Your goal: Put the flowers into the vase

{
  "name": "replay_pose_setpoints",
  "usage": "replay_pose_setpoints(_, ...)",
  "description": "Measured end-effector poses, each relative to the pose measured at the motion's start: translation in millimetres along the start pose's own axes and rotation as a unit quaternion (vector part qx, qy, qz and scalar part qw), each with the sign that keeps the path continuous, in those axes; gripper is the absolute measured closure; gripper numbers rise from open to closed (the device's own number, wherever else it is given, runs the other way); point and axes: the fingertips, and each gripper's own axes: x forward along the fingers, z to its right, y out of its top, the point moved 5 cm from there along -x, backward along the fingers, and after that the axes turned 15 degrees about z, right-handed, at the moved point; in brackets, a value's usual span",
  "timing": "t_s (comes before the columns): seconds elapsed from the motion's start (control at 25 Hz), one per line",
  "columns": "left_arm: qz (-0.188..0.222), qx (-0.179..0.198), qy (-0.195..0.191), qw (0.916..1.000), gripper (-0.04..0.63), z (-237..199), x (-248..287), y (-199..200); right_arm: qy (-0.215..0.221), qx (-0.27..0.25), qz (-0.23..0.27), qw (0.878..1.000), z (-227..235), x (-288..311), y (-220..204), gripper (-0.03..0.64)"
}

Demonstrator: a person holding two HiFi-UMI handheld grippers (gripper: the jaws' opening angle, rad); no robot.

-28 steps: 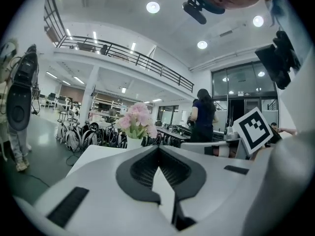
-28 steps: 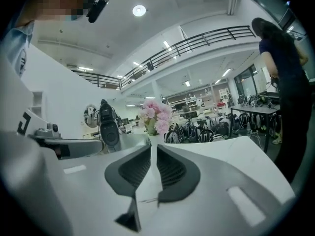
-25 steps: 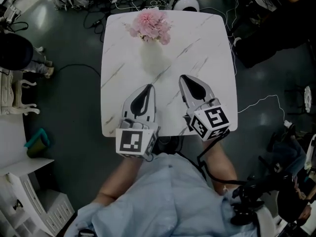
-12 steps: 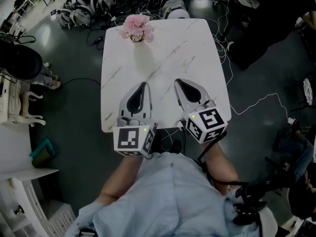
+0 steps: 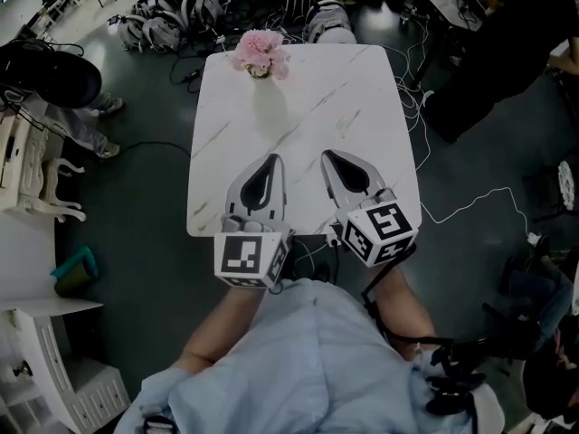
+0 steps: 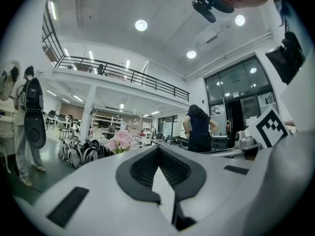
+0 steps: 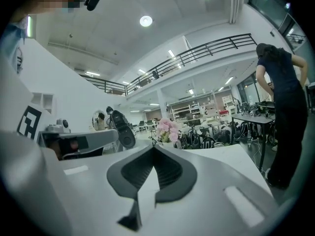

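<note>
Pink flowers (image 5: 261, 51) stand in a white vase (image 5: 269, 98) at the far end of the white marble table (image 5: 362, 89). Both grippers hang over the table's near end, side by side and well short of the vase. My left gripper (image 5: 270, 165) is shut with nothing in it. My right gripper (image 5: 332, 159) is also shut and empty. The left gripper view looks over the closed left gripper (image 6: 158, 149) at the flowers (image 6: 120, 141) far ahead. In the right gripper view, the flowers (image 7: 168, 129) stand beyond the closed right gripper (image 7: 153, 148).
Backpacks (image 5: 181, 7) and cables lie on the dark floor beyond the table. A person in dark clothes (image 5: 507, 34) stands at a desk to the far right, another with a backpack (image 5: 54, 75) to the left. White furniture (image 5: 36, 351) stands at the near left.
Both grippers have drawn back from the vase toward the table's near edge and risen a little. The flowers stay in the vase. Both pairs of jaws remain closed.
</note>
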Motion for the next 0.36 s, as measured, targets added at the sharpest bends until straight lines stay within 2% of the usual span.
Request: replay_pose_setpoints(0.36,-0.003,0.0,0.006,1.0,0.591,-16,13,-3,0.007,0.008,0.0,1.0,4,23,-3,0.617)
